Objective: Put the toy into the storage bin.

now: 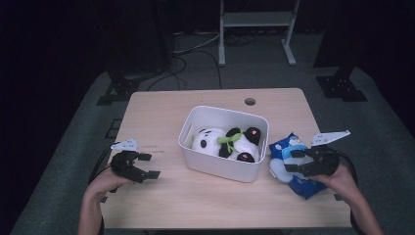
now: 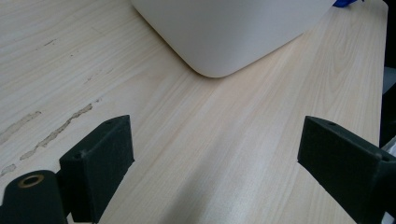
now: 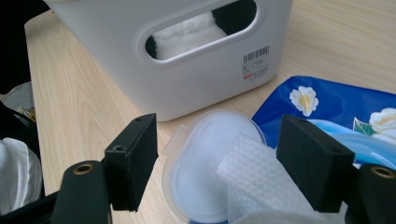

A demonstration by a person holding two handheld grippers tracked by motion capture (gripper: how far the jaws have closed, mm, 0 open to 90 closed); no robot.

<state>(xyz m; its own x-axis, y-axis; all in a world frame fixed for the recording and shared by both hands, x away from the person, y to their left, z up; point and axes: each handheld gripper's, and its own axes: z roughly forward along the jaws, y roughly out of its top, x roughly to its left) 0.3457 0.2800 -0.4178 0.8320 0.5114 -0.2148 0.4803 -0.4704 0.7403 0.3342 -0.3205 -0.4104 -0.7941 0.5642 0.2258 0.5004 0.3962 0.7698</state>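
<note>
Lying diagonally, wipes pack [image 1: 293,164]

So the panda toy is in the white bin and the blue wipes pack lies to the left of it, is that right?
Not quite: the high view shows the wipes pack to the right of the bin, under the right gripper. The panda toy is indeed in the bin.

My left gripper [image 1: 148,165]: black body, blocky matte jaws, brass-ringed screw hole, grey three-cornered plate on top, black cable trailing. My right gripper [image 1: 292,161]: same build, same grey plate. My forearms bare, no sleeves.
</note>
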